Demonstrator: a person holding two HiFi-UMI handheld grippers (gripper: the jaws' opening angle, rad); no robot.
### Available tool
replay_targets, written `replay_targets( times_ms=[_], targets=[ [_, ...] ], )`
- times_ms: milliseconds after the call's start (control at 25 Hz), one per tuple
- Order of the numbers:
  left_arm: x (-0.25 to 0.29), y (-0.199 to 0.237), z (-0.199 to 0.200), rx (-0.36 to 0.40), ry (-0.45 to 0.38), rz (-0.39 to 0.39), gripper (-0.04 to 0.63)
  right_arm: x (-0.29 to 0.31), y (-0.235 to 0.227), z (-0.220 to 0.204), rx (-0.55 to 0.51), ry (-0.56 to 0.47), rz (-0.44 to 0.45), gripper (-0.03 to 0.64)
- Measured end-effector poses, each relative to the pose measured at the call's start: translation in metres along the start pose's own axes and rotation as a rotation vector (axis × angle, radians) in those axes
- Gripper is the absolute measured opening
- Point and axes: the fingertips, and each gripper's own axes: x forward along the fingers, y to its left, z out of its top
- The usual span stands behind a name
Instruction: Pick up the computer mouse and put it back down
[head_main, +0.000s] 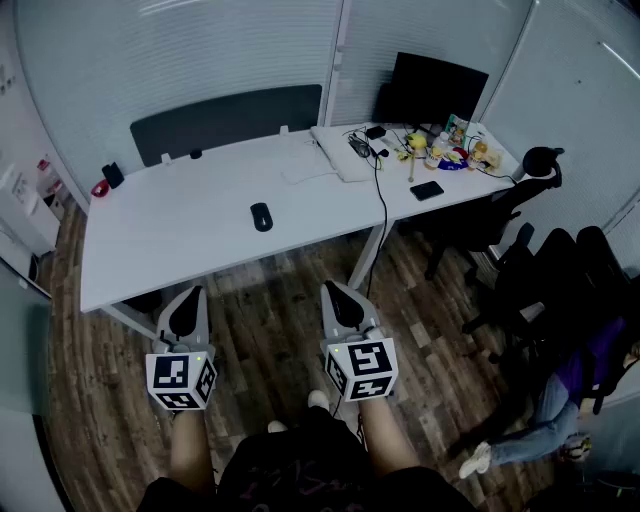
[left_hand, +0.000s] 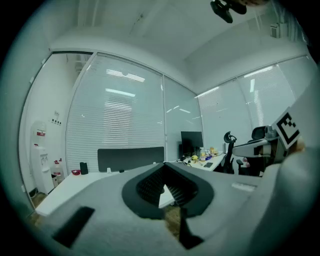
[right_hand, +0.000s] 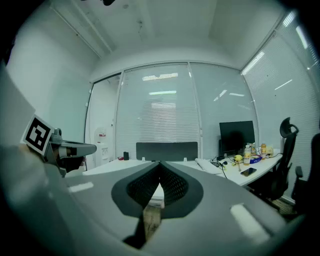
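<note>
The left gripper (head_main: 188, 297) and right gripper (head_main: 335, 290) are held level, closed on nothing, short of the bench (head_main: 180, 225); the computer mouse (head_main: 261, 216) lies untouched; approach is judged pending.

Dim, blue-tinted light from overhead, with curved, darkened fisheye edges.

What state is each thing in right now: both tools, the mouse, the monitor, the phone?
left tool: shut, empty.
right tool: shut, empty.
computer mouse: resting on the desk, untouched.
monitor: screen dark.
phone: lying flat, screen dark.
</note>
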Motion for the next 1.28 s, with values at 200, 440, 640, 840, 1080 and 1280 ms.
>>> replay_targets(
  times_ms=[200, 440, 640, 840, 1080, 1280],
  targets=[
    [-0.005, 0.004, -0.001, 0.000, -0.001, -0.011, -0.002, -0.001, 0.009, 0.001, -0.008, -0.001, -0.004, -0.002],
    [-0.009, 0.011, -0.002, -0.004, 0.000, -0.016, -0.002, 0.000, 0.019, 0.003, -0.015, -0.007, -0.011, -0.002],
    [-0.012, 0.014, -0.006, -0.011, 0.008, -0.023, -0.002, 0.000, 0.027, 0.008, -0.010, -0.034, -0.006, -0.002],
    [-0.011, 0.018, -0.013, -0.014, 0.022, -0.027, -0.002, 0.005, 0.031, 0.000, -0.003, -0.020, 0.003, -0.002],
    [0.002, 0.028, -0.016, -0.008, 0.021, -0.026, -0.002, 0.026, 0.031, -0.002, 0.005, -0.026, 0.012, 0.000],
    [0.021, 0.040, -0.017, -0.003, 0.022, -0.009, -0.002, 0.055, 0.027, -0.002, 0.006, -0.029, 0.034, 0.000]
  ],
)
